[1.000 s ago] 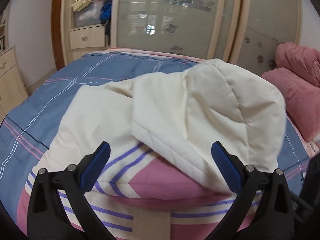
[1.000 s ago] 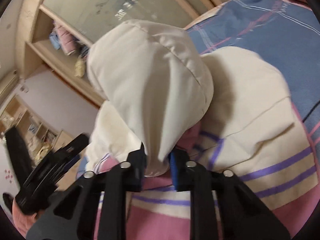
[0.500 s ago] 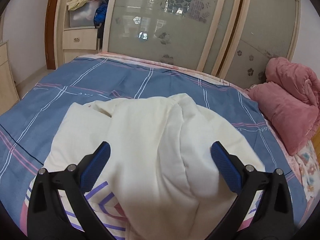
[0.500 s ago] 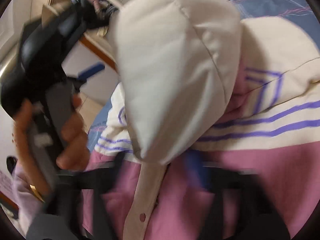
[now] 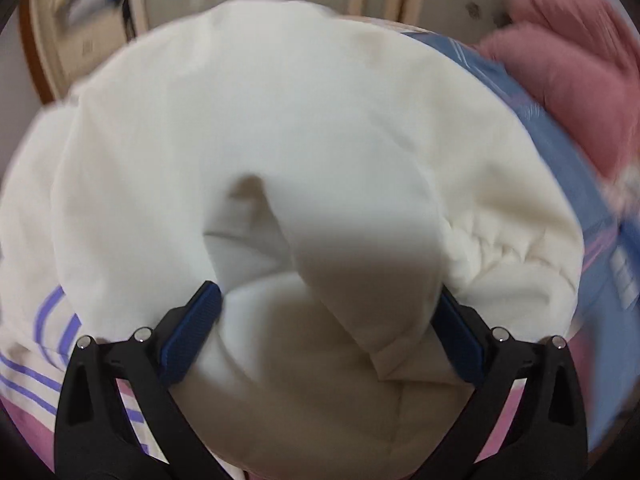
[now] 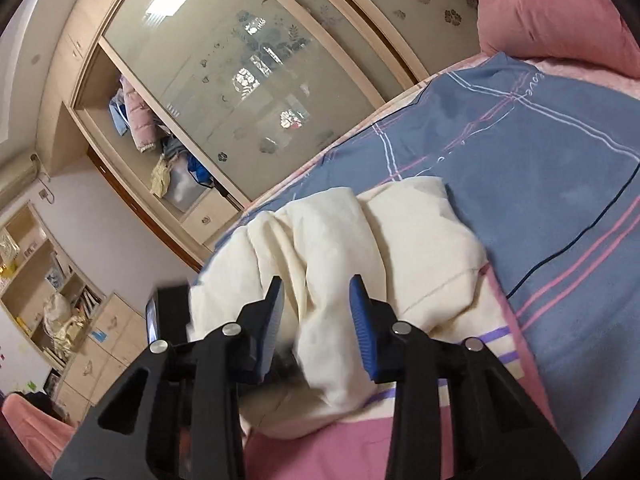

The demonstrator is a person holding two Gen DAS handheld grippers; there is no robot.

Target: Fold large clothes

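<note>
A padded jacket lies on the bed, cream at the top (image 6: 360, 248) and pink with purple stripes (image 6: 352, 448) lower down. Its cream hood (image 5: 300, 140) lies folded over the body. My left gripper (image 5: 326, 320) is down close on the hood, jaws wide open, and cream cloth bulges between the blue pads (image 5: 192, 332). My right gripper (image 6: 316, 312) hovers a little above the jacket with its jaws closing. A cream fold shows in the gap between the pads, and they do not press on it. Part of the left gripper (image 6: 160, 312) shows at the jacket's left edge.
The bed has a blue plaid cover (image 6: 540, 168). A rolled pink quilt (image 6: 560, 12) lies at its far right end. Behind the bed stands a wardrobe with frosted sliding doors (image 6: 248, 72) and open shelves of clothes (image 6: 160, 148). A bookshelf (image 6: 36, 272) stands at left.
The right gripper let go of the hood, which dropped flat onto the jacket, and the gripper drew back and rose. The left gripper swung down onto the hood, jaws still wide.
</note>
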